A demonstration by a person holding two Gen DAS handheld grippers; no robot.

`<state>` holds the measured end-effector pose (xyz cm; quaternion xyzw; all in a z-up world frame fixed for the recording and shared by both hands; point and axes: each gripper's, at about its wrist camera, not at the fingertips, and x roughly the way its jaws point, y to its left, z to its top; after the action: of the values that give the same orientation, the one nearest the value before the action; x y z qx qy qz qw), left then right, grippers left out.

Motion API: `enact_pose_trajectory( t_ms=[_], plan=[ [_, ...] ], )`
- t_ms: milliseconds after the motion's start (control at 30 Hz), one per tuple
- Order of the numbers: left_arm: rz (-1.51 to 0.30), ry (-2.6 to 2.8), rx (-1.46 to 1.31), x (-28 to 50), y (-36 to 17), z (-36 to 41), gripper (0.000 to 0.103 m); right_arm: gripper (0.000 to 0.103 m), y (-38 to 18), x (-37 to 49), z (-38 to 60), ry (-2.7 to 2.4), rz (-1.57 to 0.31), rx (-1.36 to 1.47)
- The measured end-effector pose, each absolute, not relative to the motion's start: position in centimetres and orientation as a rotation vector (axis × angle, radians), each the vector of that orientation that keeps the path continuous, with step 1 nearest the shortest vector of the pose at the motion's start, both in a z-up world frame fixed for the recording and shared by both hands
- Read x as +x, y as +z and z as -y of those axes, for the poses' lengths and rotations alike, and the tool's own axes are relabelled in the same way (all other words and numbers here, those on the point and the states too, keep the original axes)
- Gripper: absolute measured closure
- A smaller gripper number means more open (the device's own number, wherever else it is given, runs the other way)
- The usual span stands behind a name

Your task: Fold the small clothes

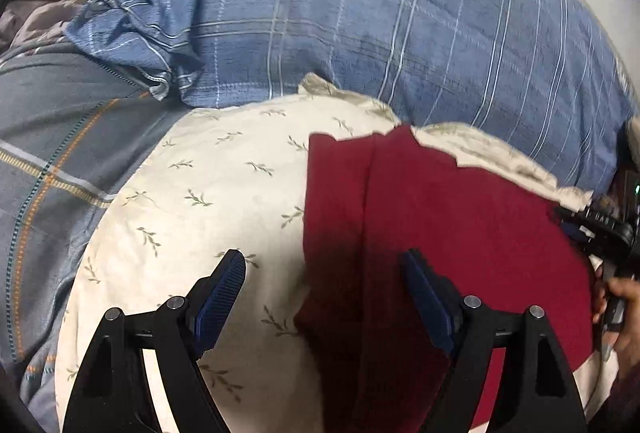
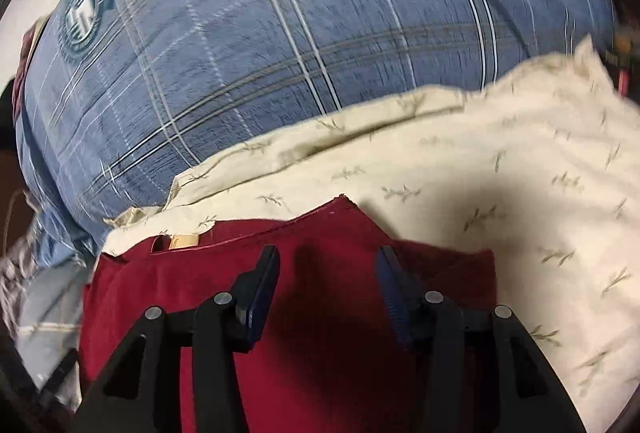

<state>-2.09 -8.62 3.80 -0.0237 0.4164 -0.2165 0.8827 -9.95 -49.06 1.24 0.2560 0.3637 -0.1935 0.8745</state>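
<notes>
The red cloth [image 1: 440, 233] lies on the cream pillow [image 1: 208, 193], one lengthwise fold line showing; it looks partly folded, with further folds likely left. Left tool [image 1: 324, 273] hangs spread wide over the cloth's left edge, gripping nothing. Right tool [image 2: 328, 273] hovers over the cloth, also parted and empty. Beyond the pillow, a blue plaid quilt [image 1: 360, 33] crowds close.

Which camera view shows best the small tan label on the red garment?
The right wrist view: the tan label sits at the top hem of the red garment, unobstructed. The left wrist view shows the garment, but no label is visible there.
</notes>
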Motion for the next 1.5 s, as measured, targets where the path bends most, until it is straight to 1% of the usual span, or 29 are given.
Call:
enact_pose_trajectory(
  t_ms=[33, 67, 100, 167, 200, 433, 733, 767, 833, 900, 933, 1067, 1100, 1167, 1233, 1367, 1433, 1500],
  plan=[
    [-0.872, -0.445, -0.028, -2.1, 3.5, 8.9, 0.023, 0.05, 1.1, -9.5, 48.7, -0.408, -0.764, 0.501],
    [-0.875, -0.44, -0.011, -2.0, 3.2, 9.3, 0.023, 0.045, 1.0, -8.9, 48.2, -0.412, -0.774, 0.47],
    [-0.873, -0.436, -0.002, -2.0, 3.0, 9.5, 0.023, 0.038, 0.9, -8.7, 47.7, -0.411, -0.779, 0.449],
    [-0.866, -0.434, 0.003, -2.1, 3.1, 9.8, 0.023, 0.03, 0.8, -8.2, 47.0, -0.395, -0.794, 0.404],
    [-0.864, -0.433, 0.004, -2.0, 3.1, 10.0, 0.023, 0.028, 0.7, -8.1, 46.9, -0.386, -0.793, 0.397],
    [-0.872, -0.434, -0.011, -2.0, 2.8, 9.9, 0.022, 0.028, 0.4, -10.1, 48.6, -0.317, -0.704, 0.523],
    [-0.851, -0.465, -0.038, -2.8, 3.9, 9.0, 0.022, 0.028, 1.1, -9.6, 47.8, -0.375, -0.755, 0.485],
    [-0.849, -0.467, -0.039, -3.0, 4.0, 8.7, 0.022, 0.026, 1.7, -9.6, 47.0, -0.374, -0.754, 0.493],
    [-0.849, -0.458, -0.038, -3.1, 4.2, 8.2, 0.022, 0.026, 2.8, -9.4, 44.8, -0.262, -0.721, 0.535],
    [-0.854, -0.451, -0.046, -2.9, 4.2, 8.0, 0.022, 0.027, 3.1, -8.2, 42.1, -0.18, -0.754, 0.531],
    [-0.862, -0.454, -0.058, -2.8, 4.2, 7.8, 0.022, 0.027, 3.2, -6.7, 39.7, -0.132, -0.803, 0.504],
    [-0.879, -0.446, -0.067, -2.5, 4.1, 7.4, 0.022, 0.031, 3.2, -2.2, 33.1, 0.025, -0.85, 0.454],
    [-0.877, -0.439, -0.064, -2.5, 4.1, 7.2, 0.022, 0.036, 3.2, -1.3, 31.9, 0.045, -0.859, 0.441],
    [-0.882, -0.436, -0.07, -2.3, 4.0, 7.1, 0.022, 0.04, 3.0, 0.8, 29.2, 0.068, -0.883, 0.393],
    [-0.896, -0.44, -0.08, -2.0, 3.9, 7.1, 0.022, 0.04, 2.2, 3.2, 26.7, 0.08, -0.921, 0.328],
    [-0.907, -0.449, -0.063, -1.6, 3.5, 7.5, 0.022, 0.042, -1.1, 6.1, 24.7, 0.059, -1.027, 0.283],
    [-0.923, -0.457, -0.067, -1.2, 3.3, 7.6, 0.022, 0.04, -1.4, 6.0, 24.6, 0.052, -1.005, 0.278],
    [-0.94, -0.464, -0.086, -0.9, 3.2, 7.4, 0.022, 0.039, -1.1, 6.0, 24.6, 0.051, -1.02, 0.292]
  ],
)
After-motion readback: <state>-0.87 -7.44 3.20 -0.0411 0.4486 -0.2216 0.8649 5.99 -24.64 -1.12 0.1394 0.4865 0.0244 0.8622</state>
